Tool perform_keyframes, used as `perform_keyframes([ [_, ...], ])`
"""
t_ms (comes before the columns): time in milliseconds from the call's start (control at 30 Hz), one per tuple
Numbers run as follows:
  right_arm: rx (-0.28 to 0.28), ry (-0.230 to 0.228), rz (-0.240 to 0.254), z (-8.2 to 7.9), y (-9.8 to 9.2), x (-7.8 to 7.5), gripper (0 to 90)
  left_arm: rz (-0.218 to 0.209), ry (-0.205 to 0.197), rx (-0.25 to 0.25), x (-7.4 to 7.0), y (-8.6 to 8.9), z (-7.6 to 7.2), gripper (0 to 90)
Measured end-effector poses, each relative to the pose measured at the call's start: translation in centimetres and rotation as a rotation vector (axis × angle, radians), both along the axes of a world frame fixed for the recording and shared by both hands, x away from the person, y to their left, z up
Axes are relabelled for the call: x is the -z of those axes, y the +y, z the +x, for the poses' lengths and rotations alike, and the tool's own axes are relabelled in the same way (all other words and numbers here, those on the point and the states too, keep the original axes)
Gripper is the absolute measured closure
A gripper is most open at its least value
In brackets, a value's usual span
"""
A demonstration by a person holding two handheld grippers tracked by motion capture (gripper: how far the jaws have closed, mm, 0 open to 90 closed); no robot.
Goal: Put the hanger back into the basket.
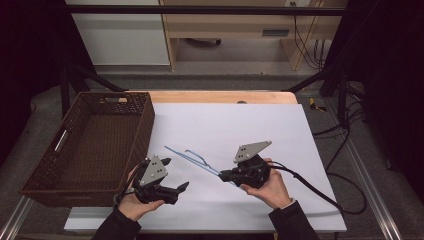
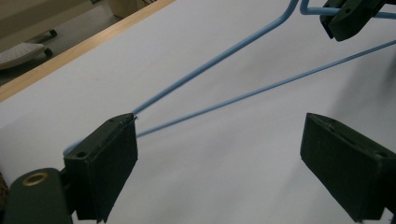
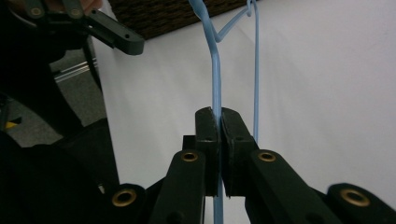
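Right gripper [image 1: 221, 175], lower centre of the high view, clamps a blue wire hanger [image 1: 192, 159] lying across the white sheet [image 1: 280, 130] mid-frame. At lower left, the left gripper [image 1: 176, 174] stands released, jaws spread, beside a brown wicker basket [image 1: 45, 180].

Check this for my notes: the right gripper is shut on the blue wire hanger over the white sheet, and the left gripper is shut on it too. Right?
Not quite. The left gripper is open, shown in the left gripper view. The right gripper is indeed shut on the blue wire hanger over the white sheet.
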State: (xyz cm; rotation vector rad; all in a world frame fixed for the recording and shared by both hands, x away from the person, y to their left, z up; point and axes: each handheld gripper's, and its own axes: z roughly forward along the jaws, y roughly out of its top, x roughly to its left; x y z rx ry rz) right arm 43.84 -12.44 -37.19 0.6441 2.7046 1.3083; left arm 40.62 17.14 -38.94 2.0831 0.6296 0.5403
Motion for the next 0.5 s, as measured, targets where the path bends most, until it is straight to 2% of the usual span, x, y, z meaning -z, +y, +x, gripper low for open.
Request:
perform_keyframes([
  [33, -0.006, 0.004, 0.002, -0.05, 0.04, 0.01, 87.7, -0.002, -0.005, 0.004, -0.04, -0.05, -0.04, 10.8],
  [133, -0.024, 0.016, 0.006, -0.10, 0.04, 0.04, 87.8, 0.032, -0.021, 0.024, -0.20, -0.20, -0.02, 11.7],
  [233, -0.026, 0.026, 0.012, -0.25, 0.06, -0.02, 87.7, 0.047, -0.030, 0.034, -0.16, -0.52, 0.11, 12.7],
  [267, -0.027, 0.030, 0.012, -0.27, 0.01, -0.07, 87.7, 0.071, -0.043, 0.046, -0.18, -0.70, 0.22, 13.3],
  [300, -0.027, 0.030, 0.012, -0.27, 0.01, -0.07, 87.7, 0.071, -0.043, 0.046, -0.18, -0.70, 0.22, 14.1],
  [400, -0.038, 0.043, 0.022, -0.31, -0.03, -0.09, 87.7, 0.129, -0.061, 0.066, -0.29, -0.87, 0.50, 15.5],
  [500, -0.042, 0.049, 0.025, -0.31, -0.05, -0.06, 87.7, 0.164, -0.072, 0.082, -0.25, -1.04, 0.66, 16.3],
])
